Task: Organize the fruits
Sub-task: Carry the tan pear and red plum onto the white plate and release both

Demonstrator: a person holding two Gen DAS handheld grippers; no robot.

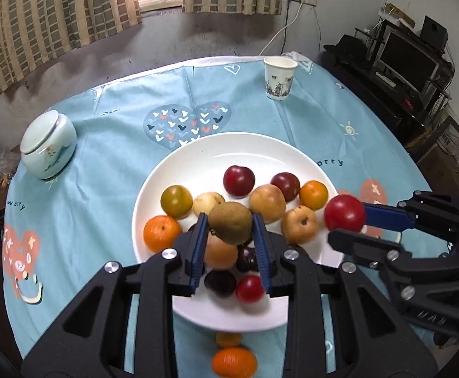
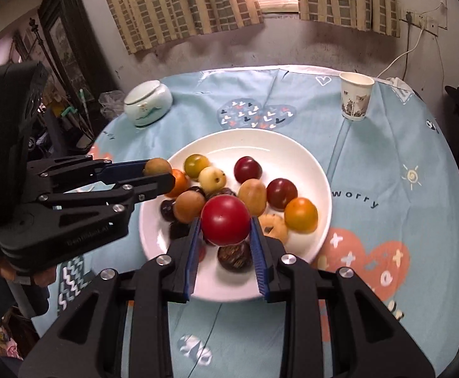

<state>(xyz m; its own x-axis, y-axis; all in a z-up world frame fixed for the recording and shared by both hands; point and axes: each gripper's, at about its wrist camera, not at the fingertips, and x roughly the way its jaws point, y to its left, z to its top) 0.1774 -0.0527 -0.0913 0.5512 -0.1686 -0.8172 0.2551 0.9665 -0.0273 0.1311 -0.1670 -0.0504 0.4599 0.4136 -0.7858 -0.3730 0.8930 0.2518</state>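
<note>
A round table under a pale blue cloth [image 1: 109, 145] printed with hearts, seen from two hand-held grippers. In the middle sits a white plate [image 1: 217, 154] heaped with small fruit: oranges, plums, pale pears and a greenish tangerine. The left gripper [image 1: 229, 223] is clamped on a brown kiwi [image 1: 231, 222], held between its blue pads above the near side of the plate. The right gripper [image 2: 226, 223] is clamped on a red tomato [image 2: 225, 220], also held above the plate, near its front right edge. Each gripper shows in the other's view, coming in from the side. Two oranges [image 1: 234, 360] lie on the cloth just in front of the plate. A lidded ceramic jar [image 1: 48, 145] stands far left and a paper cup [image 1: 279, 77] far right, both well apart from the plate
</note>
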